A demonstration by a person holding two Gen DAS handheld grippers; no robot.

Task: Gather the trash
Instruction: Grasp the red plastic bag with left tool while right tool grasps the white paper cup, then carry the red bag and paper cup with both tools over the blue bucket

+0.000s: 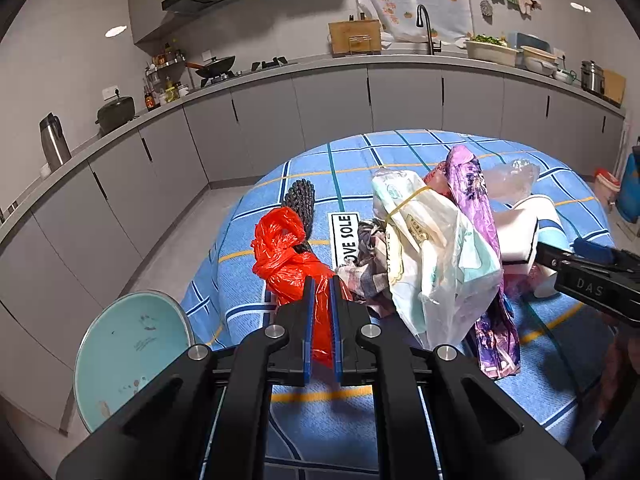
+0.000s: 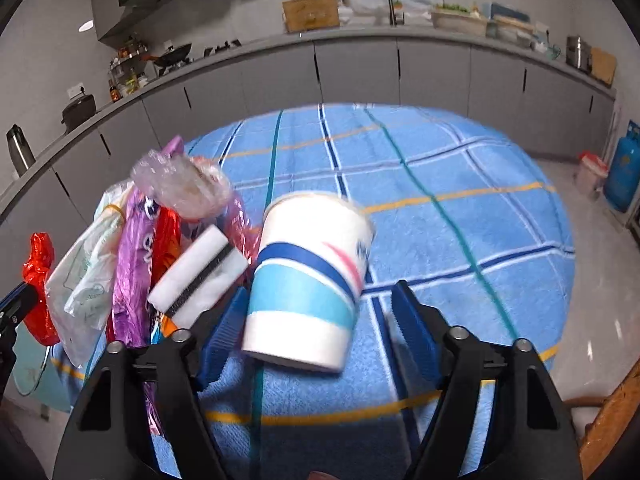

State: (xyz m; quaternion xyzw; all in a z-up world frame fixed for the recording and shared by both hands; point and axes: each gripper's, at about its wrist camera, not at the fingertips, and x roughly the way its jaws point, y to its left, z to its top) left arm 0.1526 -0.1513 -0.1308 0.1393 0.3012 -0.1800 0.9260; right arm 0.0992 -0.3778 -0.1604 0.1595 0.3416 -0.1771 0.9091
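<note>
Gripping a pinch of the red plastic bag (image 1: 280, 256), my left tool (image 1: 321, 280) is clenched nearly flat, the thin crinkled film caught between its blue pads. My right tool (image 2: 318, 300) stands partly open around the paper cup (image 2: 308, 276); I cannot see either pad pressing on it, so I take it as not yet grasped. That cup is white with blue and turquoise bands, smooth-walled, tilted with its base toward me and its rim leaning away.

Taking the cup as my landmark: it rests on the worktop, which is covered by a blue checked cloth (image 2: 460, 220) of towel-like texture. Just left of the cup lies a white foam block (image 2: 200, 272) with a dark stripe, touching the heap of wrappers. Further left come a shiny purple foil wrapper (image 2: 132, 272) and a translucent white printed bag (image 2: 84, 272), then the red bag at the far left. Above the block sits a crumpled clear plastic piece (image 2: 180, 184). Left of the red bag, off the worktop's edge, a round pale turquoise bin (image 1: 132, 352) shows.
</note>
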